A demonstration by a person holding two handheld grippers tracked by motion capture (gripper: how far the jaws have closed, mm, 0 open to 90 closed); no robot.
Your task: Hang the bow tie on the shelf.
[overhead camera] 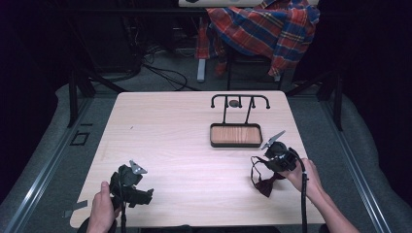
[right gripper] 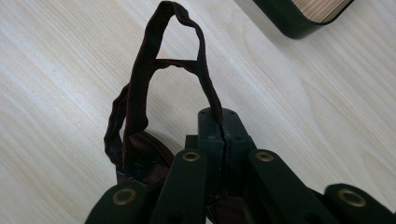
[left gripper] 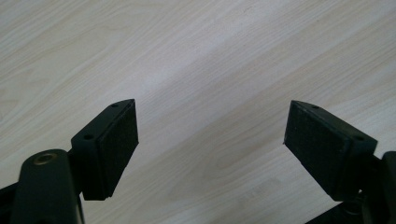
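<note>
A dark maroon bow tie with a thin strap hangs over the table's front right part. My right gripper is shut on the strap, and in the right gripper view the strap loops upward from the closed jaws, with the bow hanging below them at the left. A black stand with a wooden tray base and a hooked top bar stands just beyond that gripper; its tray corner appears in the right gripper view. My left gripper rests near the front left edge, open, with bare tabletop between its pads.
The light wooden table has its front edge right by both hands. Beyond the table stands a chair draped with a red and blue plaid shirt. Cables lie on the floor behind the table.
</note>
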